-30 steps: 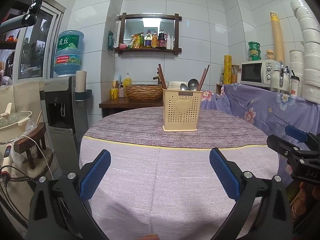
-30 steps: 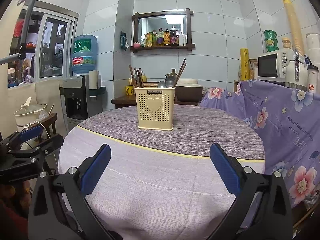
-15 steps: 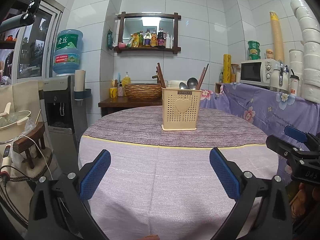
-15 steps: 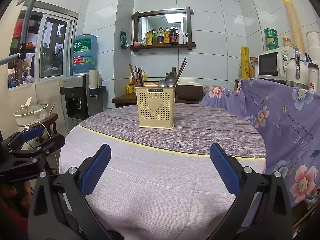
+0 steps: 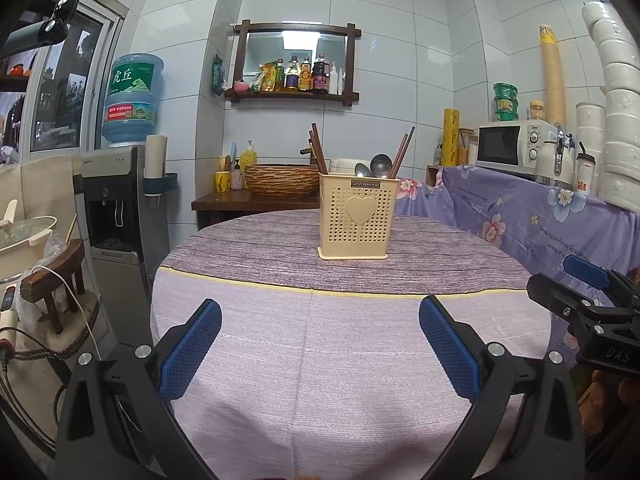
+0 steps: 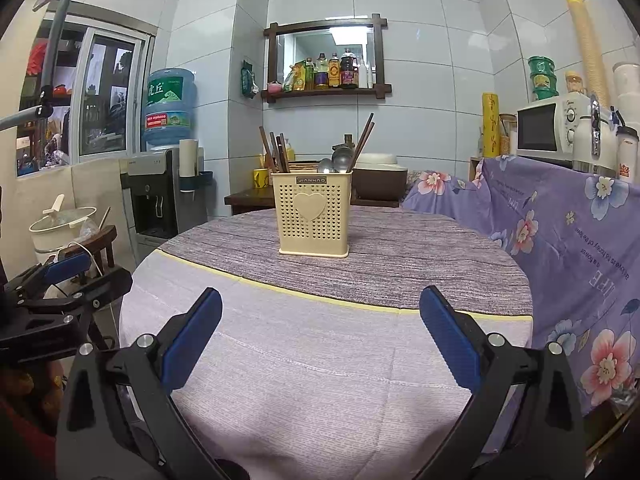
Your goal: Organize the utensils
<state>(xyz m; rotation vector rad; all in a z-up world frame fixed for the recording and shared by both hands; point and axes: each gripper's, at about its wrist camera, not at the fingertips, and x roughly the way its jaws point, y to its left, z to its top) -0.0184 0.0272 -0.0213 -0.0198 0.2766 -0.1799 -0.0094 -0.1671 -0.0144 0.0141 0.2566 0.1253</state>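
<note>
slightly lower in both views than a second ago, the cream perforated plastic utensil holder with a heart emblem (image 5: 353,219) (image 6: 312,216) stands upright mid-table, holding brown chopsticks (image 5: 319,148) and steel spoons (image 5: 380,165). left gripper (image 5: 319,346) and right gripper (image 6: 320,338) gape empty above the lilac tablecloth (image 5: 340,360).

Both wrist views look level across the round, purple-clothed table (image 5: 320,360) from its near edge, sharing the cream perforated plastic utensil holder (image 5: 354,220) (image 6: 314,218), seemingly mid-distance.

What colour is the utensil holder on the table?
Pale yellow utensil holder, clearest in the right wrist view.
</note>
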